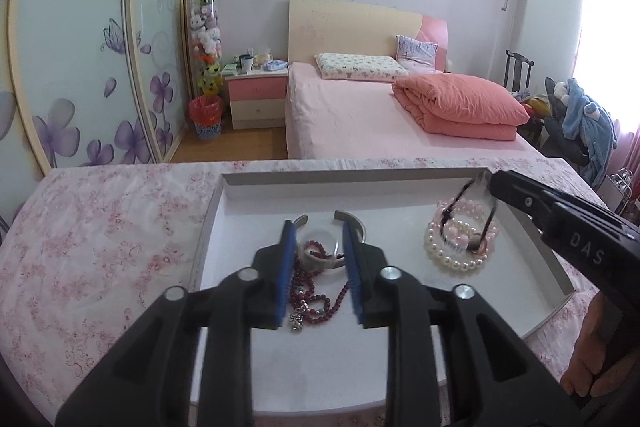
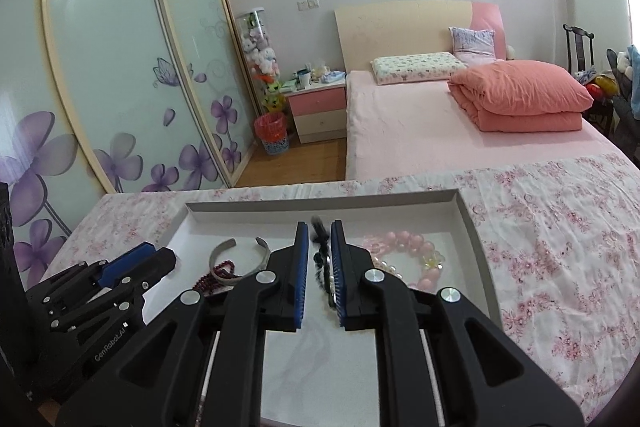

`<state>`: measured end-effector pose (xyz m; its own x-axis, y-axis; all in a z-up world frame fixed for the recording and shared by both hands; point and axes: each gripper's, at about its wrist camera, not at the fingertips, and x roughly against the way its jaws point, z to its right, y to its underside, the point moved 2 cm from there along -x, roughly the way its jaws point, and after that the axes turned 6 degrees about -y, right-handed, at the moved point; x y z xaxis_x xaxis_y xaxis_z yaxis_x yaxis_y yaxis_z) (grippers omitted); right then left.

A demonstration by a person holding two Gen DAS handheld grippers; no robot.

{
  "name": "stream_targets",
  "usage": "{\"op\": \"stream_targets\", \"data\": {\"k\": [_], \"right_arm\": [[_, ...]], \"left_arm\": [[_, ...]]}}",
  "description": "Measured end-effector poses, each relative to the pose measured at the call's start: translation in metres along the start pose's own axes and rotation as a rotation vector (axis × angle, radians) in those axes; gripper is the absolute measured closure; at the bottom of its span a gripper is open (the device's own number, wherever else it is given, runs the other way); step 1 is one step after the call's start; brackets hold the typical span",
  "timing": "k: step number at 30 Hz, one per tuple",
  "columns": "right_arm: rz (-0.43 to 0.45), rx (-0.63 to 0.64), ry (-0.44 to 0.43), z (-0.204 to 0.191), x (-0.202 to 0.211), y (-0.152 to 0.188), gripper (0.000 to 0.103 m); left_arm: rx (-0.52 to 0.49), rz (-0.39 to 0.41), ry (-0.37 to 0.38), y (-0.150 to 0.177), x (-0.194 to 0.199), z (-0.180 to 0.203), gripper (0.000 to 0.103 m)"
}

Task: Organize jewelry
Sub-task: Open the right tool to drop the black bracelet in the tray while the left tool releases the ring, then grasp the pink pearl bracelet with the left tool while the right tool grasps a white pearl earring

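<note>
- The right gripper (image 2: 320,269) was clamped on a dark cord (image 2: 321,259) – a braided black strand with a tassel end above the blue pads. In the left wrist view its tip (image 1: 482,187) held that cord lifted, the loop (image 1: 476,223) hanging over the pearl pile.
- The left gripper (image 1: 320,267) stood with its jaws apart, pads on either side of the red beads (image 1: 316,297) but, as far as could be seen, not pressing them.
- Step in hand, as I judged it: the cord bracelet was being lifted out of the pile at the tray's right end, to be set down apart from the others.
- The next move would call for a slow carry to a bare patch of tray, since the hanging loop could snag the pearls and drag them along.
- Count inside the white tray (image 1: 344,174): one silver cuff (image 1: 356,221), open-ended, lying around the far end of the red beads; one red bead strand with a small metal charm (image 1: 297,323); one pink bead bracelet (image 2: 404,241); one white pearl bracelet (image 1: 444,259), possibly coiled double – I could not tell; one dark cord in the jaws.
- Pink and pearl pieces lay touching, stacked together, well apart from the cuff and red beads.
- The tray sat on a floral cloth (image 1: 100,227).
</note>
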<state>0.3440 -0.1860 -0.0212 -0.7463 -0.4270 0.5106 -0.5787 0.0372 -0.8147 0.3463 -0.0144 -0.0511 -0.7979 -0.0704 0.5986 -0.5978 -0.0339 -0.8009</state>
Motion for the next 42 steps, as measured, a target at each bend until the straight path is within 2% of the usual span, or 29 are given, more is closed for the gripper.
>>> {"op": "stream_targets", "data": {"k": [1,2,3,12,22,31,36,39,42], "right_arm": [[-0.001,-0.004,0.001,0.001,0.002,0.001,0.079],[0.002,-0.008,0.004,0.002,0.003,0.001,0.068],[0.008,-0.009,0.004,0.003,0.005,0.0,0.064],[0.015,-0.011,0.019,0.006,0.02,0.006,0.064],[-0.009,0.01,0.001,-0.004,0.045,0.027,0.064],[-0.145,0.076,-0.067,-0.029,0.049,0.078,0.064],[-0.231,0.132,-0.111,-0.045,0.039,0.102,0.074],[-0.272,0.16,-0.127,-0.055,0.032,0.111,0.076],[-0.275,0.172,-0.134,-0.06,0.033,0.115,0.076]], "left_arm": [[0.009,0.0,-0.002,0.0,0.0,-0.003,0.071],[0.018,-0.001,-0.001,0.0,0.0,-0.005,0.07],[0.026,0.0,-0.002,0.0,0.001,-0.008,0.069],[0.049,0.0,-0.038,0.006,0.02,-0.026,0.067],[0.039,-0.014,-0.019,0.026,0.051,-0.033,0.064],[0.057,-0.004,-0.029,0.048,0.078,-0.051,0.061],[0.07,-0.005,-0.03,0.06,0.091,-0.061,0.058],[0.075,-0.007,-0.033,0.066,0.095,-0.066,0.058],[0.085,-0.008,-0.033,0.068,0.098,-0.07,0.057]]}}
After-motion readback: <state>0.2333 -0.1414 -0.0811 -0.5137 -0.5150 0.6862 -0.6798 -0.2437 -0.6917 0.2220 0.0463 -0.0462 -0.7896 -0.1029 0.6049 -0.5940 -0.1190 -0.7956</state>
